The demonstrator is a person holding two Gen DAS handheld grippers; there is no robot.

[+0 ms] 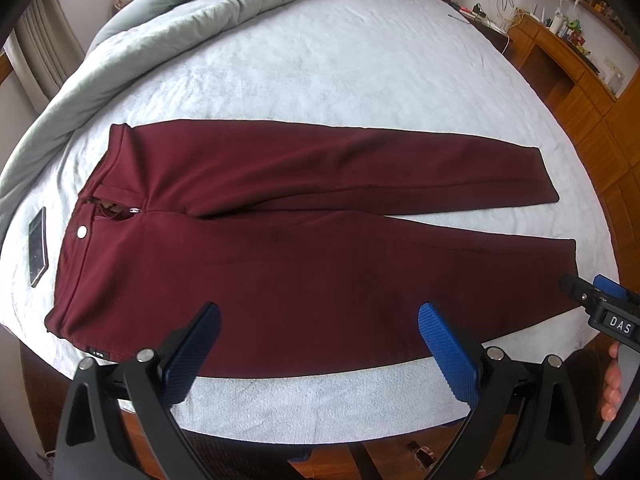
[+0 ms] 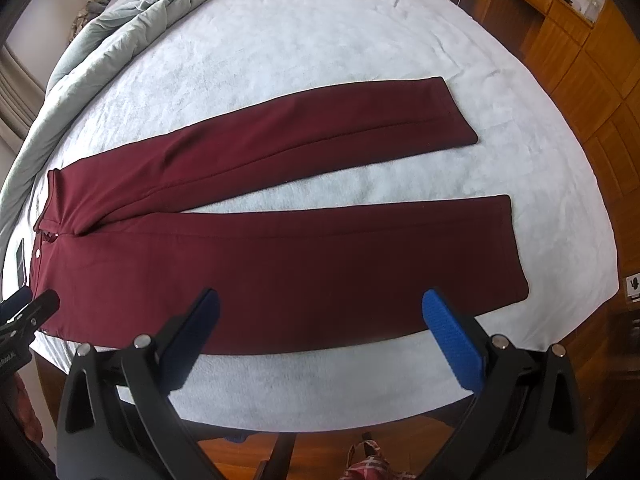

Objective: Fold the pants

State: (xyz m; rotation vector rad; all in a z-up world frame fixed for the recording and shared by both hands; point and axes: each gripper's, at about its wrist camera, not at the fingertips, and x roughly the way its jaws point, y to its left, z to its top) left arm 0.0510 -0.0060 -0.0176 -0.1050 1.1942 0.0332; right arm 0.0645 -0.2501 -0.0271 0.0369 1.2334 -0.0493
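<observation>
Both hand-held grippers hang over the near edge of the bed (image 1: 360,60), empty, with their blue pads spread wide and touching nothing. Spread flat on the bed, the pants (image 1: 280,264) lie just ahead of them, front side up. Their long way runs from side to side, with the waist at the left and the leg ends at the right. One leg lies close to the bed's near edge and the other lies farther back, with a strip of bed showing between them. My guess is that the near leg gets folded over the far one first. The left hand-held gripper (image 1: 320,344) is nearer the waist, and the right hand-held gripper (image 2: 320,332) is nearer the leg ends. A phone (image 1: 38,246) lies just beside the waist, and a small button (image 1: 82,232) shines on the waistband.
</observation>
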